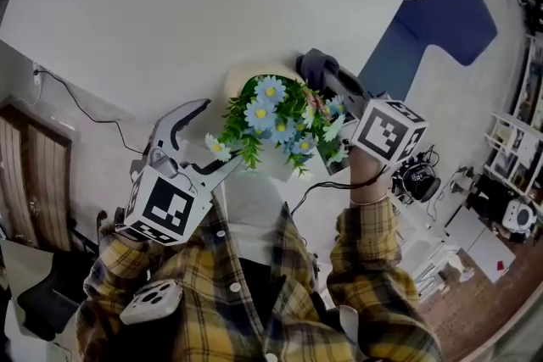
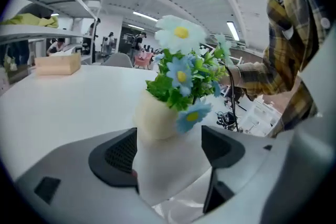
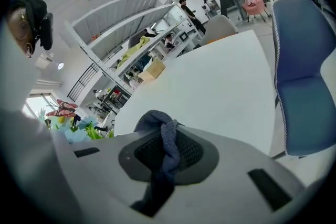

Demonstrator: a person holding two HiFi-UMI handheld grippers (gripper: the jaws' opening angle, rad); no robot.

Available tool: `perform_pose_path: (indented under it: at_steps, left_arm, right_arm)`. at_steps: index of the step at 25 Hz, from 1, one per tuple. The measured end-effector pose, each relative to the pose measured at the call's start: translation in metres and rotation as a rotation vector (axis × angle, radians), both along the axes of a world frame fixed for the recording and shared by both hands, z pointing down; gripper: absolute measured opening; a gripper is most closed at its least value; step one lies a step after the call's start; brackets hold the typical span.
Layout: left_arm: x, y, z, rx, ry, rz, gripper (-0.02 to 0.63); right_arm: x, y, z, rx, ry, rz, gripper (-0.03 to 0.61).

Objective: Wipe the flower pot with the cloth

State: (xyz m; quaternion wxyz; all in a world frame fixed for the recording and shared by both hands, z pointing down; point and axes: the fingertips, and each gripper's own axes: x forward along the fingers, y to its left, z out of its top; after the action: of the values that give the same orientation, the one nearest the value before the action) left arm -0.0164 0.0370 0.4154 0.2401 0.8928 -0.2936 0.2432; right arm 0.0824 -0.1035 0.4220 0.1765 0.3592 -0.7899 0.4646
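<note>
Past the flower pot (image 1: 242, 83) the bench (image 1: 170, 13) is wide open, so there's loads of room. Its top is blocked by flowers (image 1: 276, 123). My left hand-held gripper (image 1: 222, 136) clamps its left side. My right hand-held gripper (image 1: 316, 70), with the cloth (image 3: 167, 139), crowds its right side, and the blue chair (image 1: 441, 25) is further right.

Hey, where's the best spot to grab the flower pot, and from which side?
Take the flower pot by its plain lower body, coming in from the side with one pad on each flank, as the left tongs do now. The flowers spill over the rim, blocking the top, while the smooth wall below offers two opposite faces.
</note>
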Motion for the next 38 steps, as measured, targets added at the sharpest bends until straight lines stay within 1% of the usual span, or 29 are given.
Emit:
perform_pose_path:
  at_steps: [4,6,8,11,14,16,19,23,25,32,38]
  left_arm:
    - [-0.015,-0.009,0.009,0.018,0.002,-0.141,0.374]
    - [-0.017,-0.014,0.01,0.021,0.0,-0.174,0.374]
    - [-0.013,-0.013,0.004,0.037,0.005,-0.182,0.374]
    - [-0.012,-0.013,-0.003,0.065,0.014,-0.173,0.374]
    - [-0.014,-0.017,-0.003,0.072,0.011,-0.136,0.374]
    - [-0.008,-0.014,-0.005,0.074,0.015,-0.106,0.374]
    - [-0.006,-0.011,-0.007,0.082,0.018,-0.04,0.374]
    - [-0.015,-0.013,-0.004,0.085,-0.002,0.111,0.374]
    - [-0.016,-0.015,-0.001,0.082,-0.013,0.193,0.374]
    - [-0.001,-0.036,-0.009,0.087,-0.042,0.417,0.374]
    - [0.0,-0.046,-0.004,0.082,-0.055,0.617,0.374]
  right_arm:
    - [-0.013,0.012,0.014,-0.029,0.005,0.031,0.017]
    - [-0.017,0.019,0.018,-0.054,0.0,0.042,0.017]
    - [-0.015,0.027,0.012,-0.054,0.001,0.046,0.017]
    - [-0.02,0.041,0.005,-0.037,0.004,0.022,0.017]
    - [-0.027,0.045,0.004,-0.035,0.003,-0.012,0.017]
    - [-0.023,0.05,0.0,-0.03,0.01,-0.061,0.017]
    - [-0.023,0.056,-0.004,-0.02,0.025,-0.165,0.017]
    - [-0.034,0.058,-0.001,-0.048,-0.005,-0.269,0.017]
    - [-0.037,0.057,-0.001,-0.058,0.002,-0.309,0.017]
    - [-0.034,0.029,-0.008,-0.059,0.001,-0.373,0.017]
    - [-0.046,0.009,-0.002,-0.051,-0.014,-0.417,0.017]
